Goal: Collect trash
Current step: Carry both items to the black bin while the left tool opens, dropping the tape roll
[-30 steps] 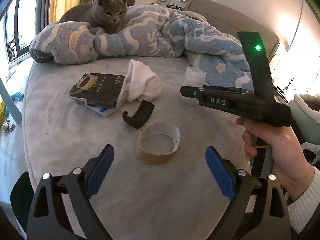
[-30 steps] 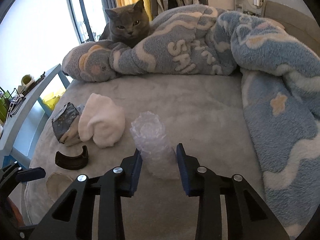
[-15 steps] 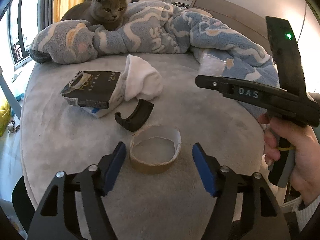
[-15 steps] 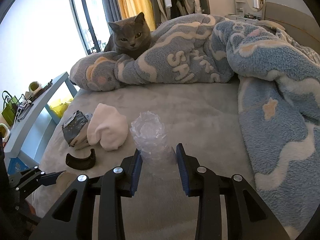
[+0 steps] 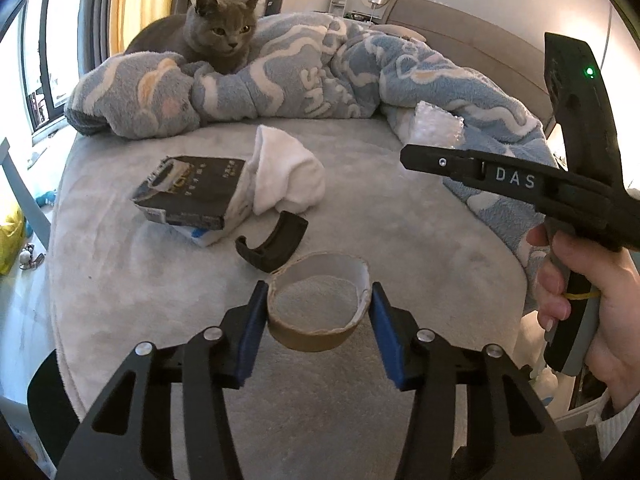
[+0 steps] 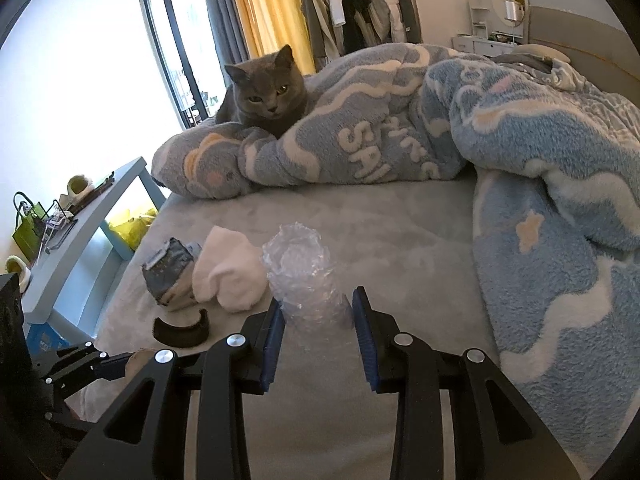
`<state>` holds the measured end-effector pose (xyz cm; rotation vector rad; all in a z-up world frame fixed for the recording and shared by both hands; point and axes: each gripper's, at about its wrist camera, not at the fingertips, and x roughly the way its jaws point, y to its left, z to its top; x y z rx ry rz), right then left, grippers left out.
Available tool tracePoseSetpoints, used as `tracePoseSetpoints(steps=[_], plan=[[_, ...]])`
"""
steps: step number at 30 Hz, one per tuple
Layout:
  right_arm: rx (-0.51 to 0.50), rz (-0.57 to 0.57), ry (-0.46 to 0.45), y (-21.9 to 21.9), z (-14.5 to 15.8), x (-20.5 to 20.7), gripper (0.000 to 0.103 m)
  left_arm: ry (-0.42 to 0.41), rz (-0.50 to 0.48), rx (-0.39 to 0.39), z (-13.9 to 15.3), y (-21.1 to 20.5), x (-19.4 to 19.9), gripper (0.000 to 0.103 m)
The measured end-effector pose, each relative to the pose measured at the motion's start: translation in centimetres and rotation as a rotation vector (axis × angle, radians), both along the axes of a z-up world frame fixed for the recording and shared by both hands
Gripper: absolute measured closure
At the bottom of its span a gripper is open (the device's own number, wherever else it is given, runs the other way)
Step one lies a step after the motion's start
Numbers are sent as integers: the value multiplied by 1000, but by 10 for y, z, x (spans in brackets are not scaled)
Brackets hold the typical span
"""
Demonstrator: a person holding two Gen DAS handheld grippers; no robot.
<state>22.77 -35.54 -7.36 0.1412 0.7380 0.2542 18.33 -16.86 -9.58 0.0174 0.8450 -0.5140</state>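
Note:
An empty brown cardboard tape roll lies on the grey bed sheet, and my left gripper is shut on it, a blue pad pressing each side. Just beyond it sit a curved black plastic piece, a dark torn packet and a white crumpled cloth. My right gripper is shut on a clear wad of bubble wrap, held above the sheet. In the left wrist view that right gripper shows at the right, held by a hand, with the bubble wrap at its tip.
A grey cat sits on a blue and white fleece blanket heaped across the far and right side of the bed. A blue side table with small items stands left of the bed. A padded headboard is behind.
My left gripper has closed from wide open onto the cardboard roll. The right gripper has risen a little with the bubble wrap still in it. The cat has lifted its head.

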Motion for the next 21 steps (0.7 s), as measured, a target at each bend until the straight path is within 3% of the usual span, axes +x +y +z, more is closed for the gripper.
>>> tracePoseSetpoints(steps=[21], plan=[[-10,76,-18,57,11,11,69,-42,107,-28,24,66,3,50]])
